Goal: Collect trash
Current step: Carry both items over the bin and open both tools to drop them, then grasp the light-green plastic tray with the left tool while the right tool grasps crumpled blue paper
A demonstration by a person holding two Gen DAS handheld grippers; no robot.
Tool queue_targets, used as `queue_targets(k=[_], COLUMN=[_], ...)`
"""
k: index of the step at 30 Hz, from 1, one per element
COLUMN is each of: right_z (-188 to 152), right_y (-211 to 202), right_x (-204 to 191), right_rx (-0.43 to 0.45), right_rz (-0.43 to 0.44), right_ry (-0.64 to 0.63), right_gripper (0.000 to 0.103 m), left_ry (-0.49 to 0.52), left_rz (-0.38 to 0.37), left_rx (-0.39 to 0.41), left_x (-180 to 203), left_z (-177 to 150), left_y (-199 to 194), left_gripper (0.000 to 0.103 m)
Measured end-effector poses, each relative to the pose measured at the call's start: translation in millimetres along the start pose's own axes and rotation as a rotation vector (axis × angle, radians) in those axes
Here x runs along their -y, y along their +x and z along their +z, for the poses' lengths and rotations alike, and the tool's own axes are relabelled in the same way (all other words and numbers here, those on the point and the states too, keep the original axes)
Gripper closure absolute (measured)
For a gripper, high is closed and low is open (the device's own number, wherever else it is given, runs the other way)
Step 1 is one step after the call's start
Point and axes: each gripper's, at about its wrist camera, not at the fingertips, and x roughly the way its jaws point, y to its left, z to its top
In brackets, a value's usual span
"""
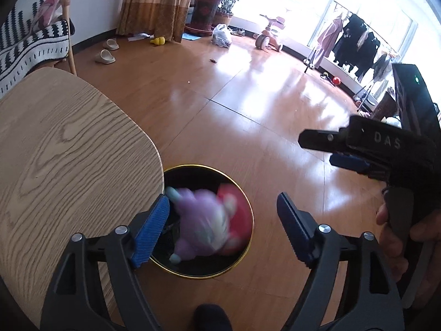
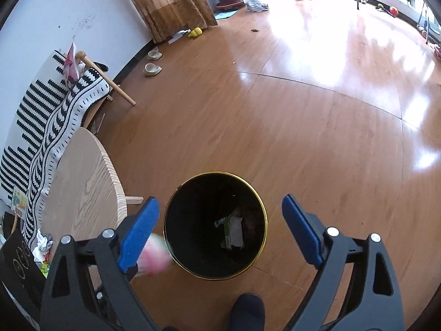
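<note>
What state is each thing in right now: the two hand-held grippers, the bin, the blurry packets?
Left hand-held gripper: open, empty.
Right hand-held gripper: open, empty.
Bin: upright, uncovered, wrappers inside.
Purple packet: blurred, over the bin mouth.
Red packet: blurred, beside the purple one.

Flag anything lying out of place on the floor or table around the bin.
Crumpled wrappers lie on the wooden table near its edge, not yet binned. On the floor by the curtain sit a yellow toy, scattered paper and a knotted plastic bag. The bin stands upright, with nothing spilled beside it.

Black-framed left claw point(image 1: 223, 215), ribbed blue pads point(image 1: 150, 234), silver screws, dark shoe point(image 2: 246, 313)
</note>
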Motion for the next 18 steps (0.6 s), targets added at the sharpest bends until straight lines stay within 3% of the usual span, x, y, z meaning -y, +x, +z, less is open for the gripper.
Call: queue_targets(k=[8,12,18], right_z=[-7,-21,-61], right_y=[-1,5,16], right_x=[-29,-81,-188], right_rx=[-0.017,-0.039,-0.099], right_rz=[0.013,0.041,0.148], right_ry=[-0.089,-0.206,-0.401], right_gripper=[0.015,0.015,0.015], left_ry=[-0.052,-0.091,-0.208], left_rz=[0.05,0.121,0.237], left_rx=[0.049,0.087,0.145], left_x=[-22,-56,-133], left_z=[-3,-12,-36], left_y=[-35,-75,-150], left_gripper=[0.011,0.01,0.01])
